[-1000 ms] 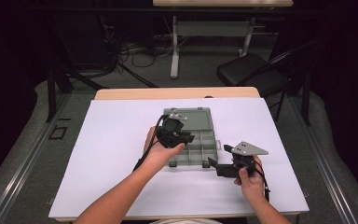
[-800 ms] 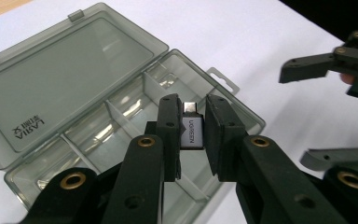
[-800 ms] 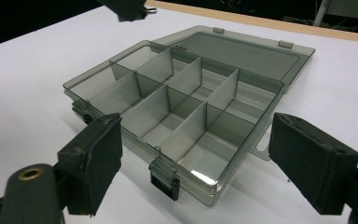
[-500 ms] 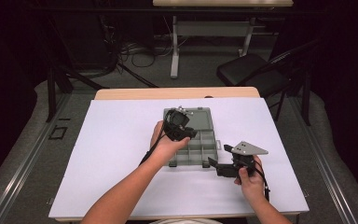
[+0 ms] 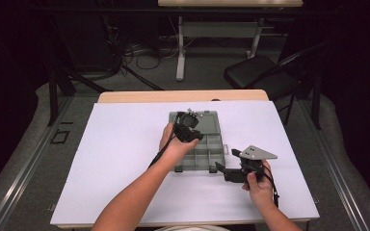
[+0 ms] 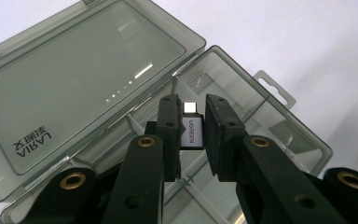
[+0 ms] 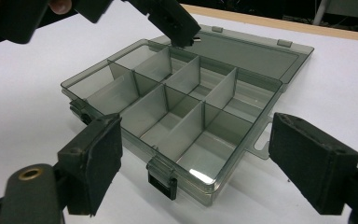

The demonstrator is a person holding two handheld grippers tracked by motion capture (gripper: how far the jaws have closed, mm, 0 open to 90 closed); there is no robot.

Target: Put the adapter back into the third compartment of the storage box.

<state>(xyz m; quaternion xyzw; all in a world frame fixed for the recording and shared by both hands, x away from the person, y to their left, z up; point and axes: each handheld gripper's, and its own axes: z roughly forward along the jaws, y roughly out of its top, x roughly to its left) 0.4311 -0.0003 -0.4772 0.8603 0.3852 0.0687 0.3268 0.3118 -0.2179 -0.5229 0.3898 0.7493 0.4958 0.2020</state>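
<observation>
Left gripper view: left gripper [image 6: 189, 128] clenches a small silver USB adapter [image 6: 191, 132], long axis pointing down into the open organizer box [image 6: 279, 123] compartments directly beneath; right gripper [image 7: 196, 163] stands released nearer.

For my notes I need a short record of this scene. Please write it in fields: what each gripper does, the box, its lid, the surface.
left gripper: shut on adapter, above the box's back compartments
right gripper: open, empty, at the box's front
box: smoky clear plastic, with dividers; compartments in view look empty
lid: open, lying flat behind the box
table: white cover
</observation>
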